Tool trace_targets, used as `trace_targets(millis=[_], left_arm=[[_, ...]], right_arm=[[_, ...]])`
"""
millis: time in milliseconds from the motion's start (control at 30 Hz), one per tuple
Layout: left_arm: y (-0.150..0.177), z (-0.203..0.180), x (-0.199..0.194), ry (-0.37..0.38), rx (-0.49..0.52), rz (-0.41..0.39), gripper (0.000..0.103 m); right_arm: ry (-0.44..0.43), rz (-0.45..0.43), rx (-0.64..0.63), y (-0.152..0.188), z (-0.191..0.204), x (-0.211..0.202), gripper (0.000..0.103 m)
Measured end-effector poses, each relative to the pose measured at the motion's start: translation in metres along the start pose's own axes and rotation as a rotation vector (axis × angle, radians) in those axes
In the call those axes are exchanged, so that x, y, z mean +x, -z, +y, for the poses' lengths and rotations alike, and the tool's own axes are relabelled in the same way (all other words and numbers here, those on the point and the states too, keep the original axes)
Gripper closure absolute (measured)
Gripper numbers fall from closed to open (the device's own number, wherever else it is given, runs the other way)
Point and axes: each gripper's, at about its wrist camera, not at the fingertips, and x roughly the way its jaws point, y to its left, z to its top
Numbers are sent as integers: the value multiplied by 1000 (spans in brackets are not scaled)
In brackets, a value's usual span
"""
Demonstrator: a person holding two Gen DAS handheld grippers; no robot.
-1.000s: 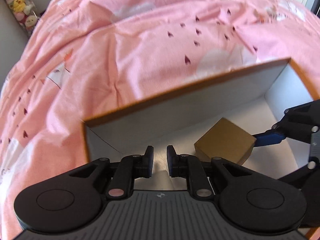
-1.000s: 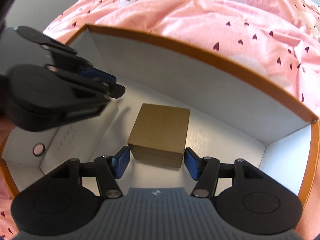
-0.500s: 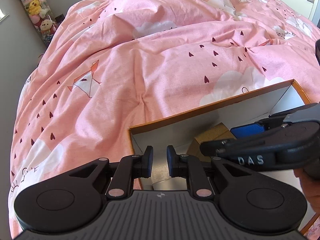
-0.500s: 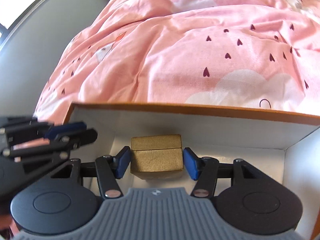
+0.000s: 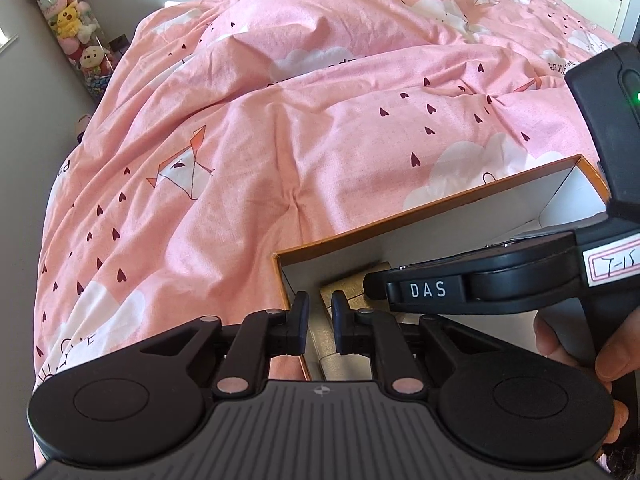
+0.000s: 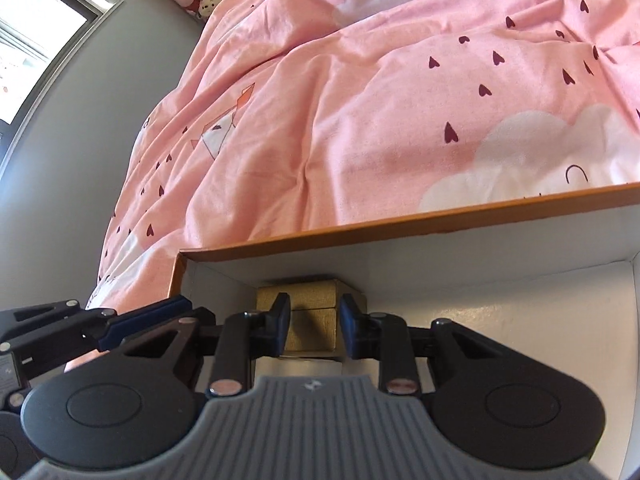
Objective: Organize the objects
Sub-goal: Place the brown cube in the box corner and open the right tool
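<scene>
Gold box (image 6: pixel 312 322): a small cube with a seam around its middle, sitting in the near-left corner of the carton, close to 2 of its walls; only its top and a sliver of its side show in the left wrist view (image 5: pixel 354 284).
Right gripper (image 6: pixel 313 326): its 2 blue-padded fingers (image 6: pixel 280 328) flank the gold box on either side, at the height of the seam; the pads look pressed to the box faces, though shadow makes contact hard to confirm. From the left wrist view the same tool (image 5: pixel 480 284) reaches in from the right, marked "DAS", with a handwritten label on its handle and a green light on its body.
Person's hand (image 5: pixel 580 344): wrapped around the right gripper's handle at the right edge.
Left gripper (image 5: pixel 320 322): jaws drawn narrow with a slim gap and nothing between them, poised over the carton's left wall; in the right wrist view it lies at the lower left (image 6: pixel 120 320), just beside the carton's corner.
Carton (image 6: pixel 400 228): open-topped, orange outside and on the rim, white inside, resting on the bed.
Duvet (image 5: pixel 280 140): pink, printed with dark hearts, white clouds and an origami figure, rumpled in folds.
Plush toys (image 5: pixel 72 28): stacked in a clear column by the grey wall, far left.
Window (image 6: pixel 36 36): bright, upper left of the right wrist view.
</scene>
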Motion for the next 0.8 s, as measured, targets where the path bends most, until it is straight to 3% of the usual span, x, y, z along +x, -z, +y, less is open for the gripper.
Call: trace_targets(millis=[100, 167, 233, 367, 533, 800], left_arm=[[1, 2, -2, 8, -17, -13, 87], [1, 3, -4, 10, -30, -24, 86], [2, 2, -4, 8, -35, -33, 84], [4, -2, -3, 14, -47, -49, 84], [6, -3, -2, -4, -71, -57, 84], [18, 2, -7, -21, -179, -113, 84]], right_arm=[[13, -13, -9, 0, -2, -4, 63], [27, -26, -9, 1, -6, -9, 63], [52, -25, 1, 3, -13, -11, 75], [111, 23, -5, 6, -22, 1, 83], [78, 54, -47, 10, -12, 15, 93], [38, 57, -87, 9, -1, 26, 95]])
